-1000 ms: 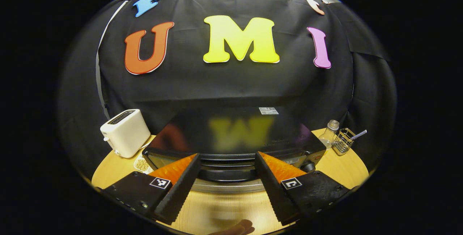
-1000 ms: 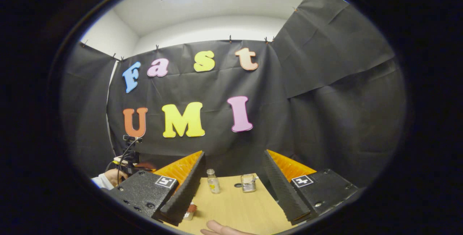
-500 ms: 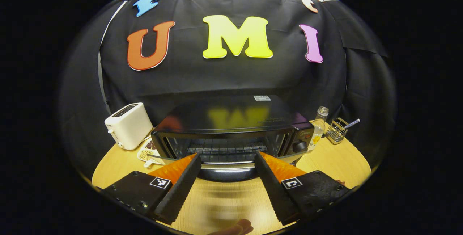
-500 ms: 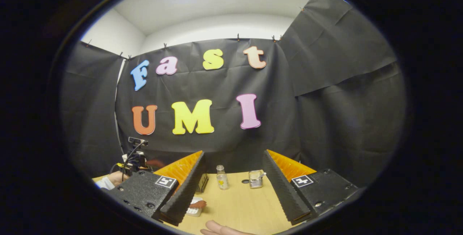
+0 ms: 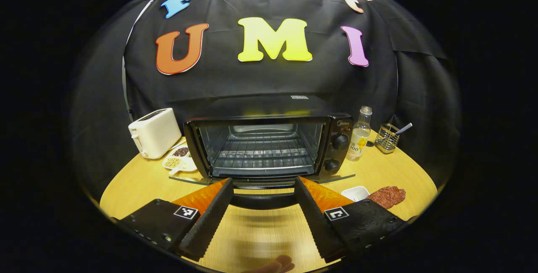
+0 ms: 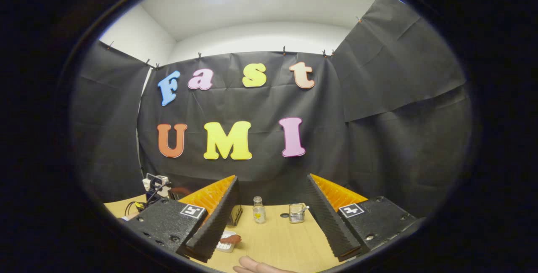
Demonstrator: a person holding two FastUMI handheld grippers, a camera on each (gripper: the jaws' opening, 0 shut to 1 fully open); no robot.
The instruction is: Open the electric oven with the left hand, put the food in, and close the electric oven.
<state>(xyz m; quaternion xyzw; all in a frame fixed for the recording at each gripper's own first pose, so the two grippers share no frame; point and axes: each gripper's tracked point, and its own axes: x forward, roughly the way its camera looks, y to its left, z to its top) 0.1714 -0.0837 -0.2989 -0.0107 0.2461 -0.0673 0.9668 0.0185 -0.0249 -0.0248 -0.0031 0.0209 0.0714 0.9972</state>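
The left tool (image 5: 262,189) is spread wide and empty, just above the near edge of the oven's lowered door (image 5: 260,180), whose handle sits between its fingers. Behind it the oven (image 5: 269,144) stands open mid-worktop, its rack bare. The food (image 5: 387,196), a reddish lump, lies beside a small white dish (image 5: 355,192) toward the worktop's (image 5: 134,184) right edge. The right tool (image 6: 272,193) is also spread, holding nothing, above the worktop. A toaster (image 5: 154,132) sits at the far left, a bottle (image 5: 360,135) and wire holder (image 5: 386,138) far right.
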